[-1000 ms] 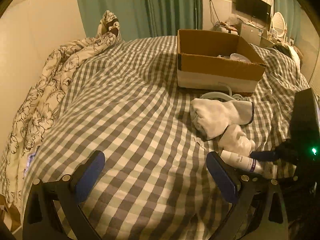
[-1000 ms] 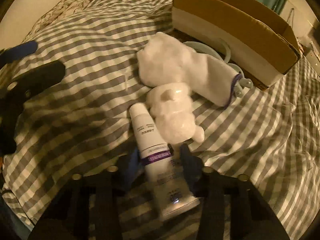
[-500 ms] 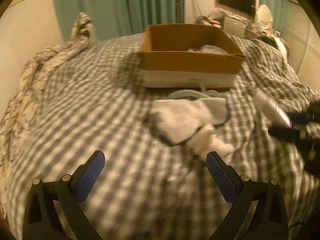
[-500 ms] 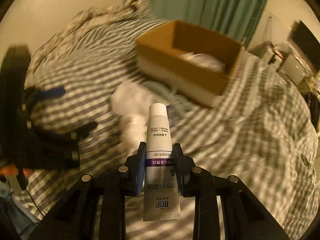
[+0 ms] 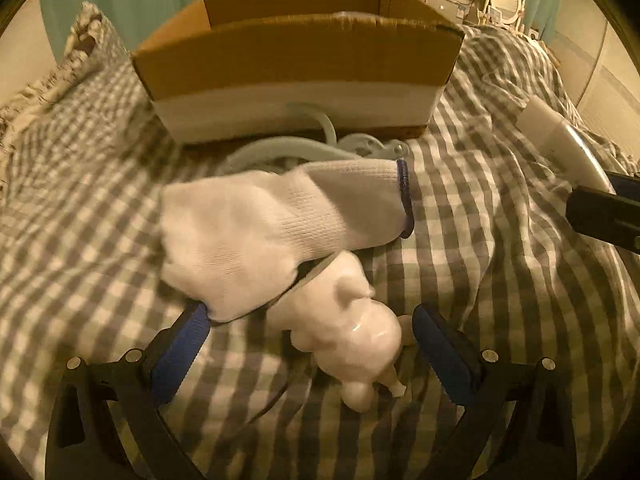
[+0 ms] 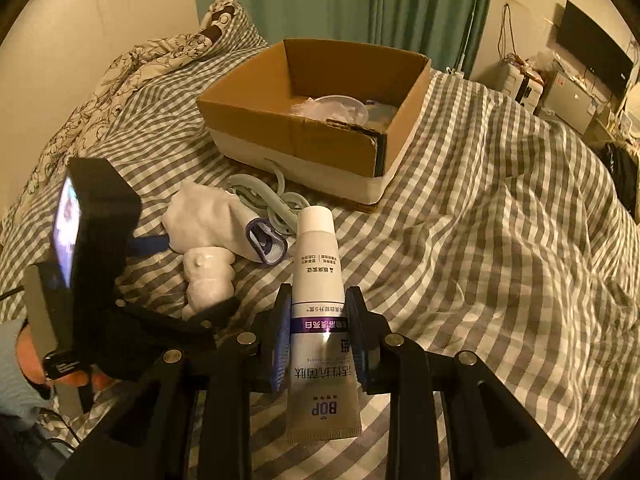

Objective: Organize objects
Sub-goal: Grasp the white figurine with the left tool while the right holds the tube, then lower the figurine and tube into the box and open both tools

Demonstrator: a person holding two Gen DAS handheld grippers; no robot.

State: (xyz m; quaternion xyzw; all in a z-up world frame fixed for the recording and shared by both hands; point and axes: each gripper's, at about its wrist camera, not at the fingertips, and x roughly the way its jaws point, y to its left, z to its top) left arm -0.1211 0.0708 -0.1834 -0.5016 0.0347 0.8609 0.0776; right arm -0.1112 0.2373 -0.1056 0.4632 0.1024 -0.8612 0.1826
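Observation:
My right gripper [image 6: 318,334] is shut on a white tube [image 6: 318,280] with a purple band, held above the checked bed; the tube also shows at the right of the left wrist view [image 5: 560,142]. My left gripper [image 5: 310,340] is open, low over the bed, its fingers either side of a white figurine [image 5: 348,328] [image 6: 208,276]. A white sock [image 5: 280,228] [image 6: 216,220] lies just beyond and partly over the figurine. A pale blue hanger [image 5: 288,152] [image 6: 264,196] lies against the open cardboard box [image 5: 296,60] [image 6: 316,120].
The box holds a clear plastic item [image 6: 336,110]. A floral duvet [image 6: 132,76] is bunched at the bed's left. Green curtains [image 6: 340,0] hang behind. A TV [image 6: 592,52] and shelves stand at the far right.
My right gripper has lifted the tube off the bed and holds it up. My left gripper has moved forward and right, from open bedspread to around the figurine near the box.

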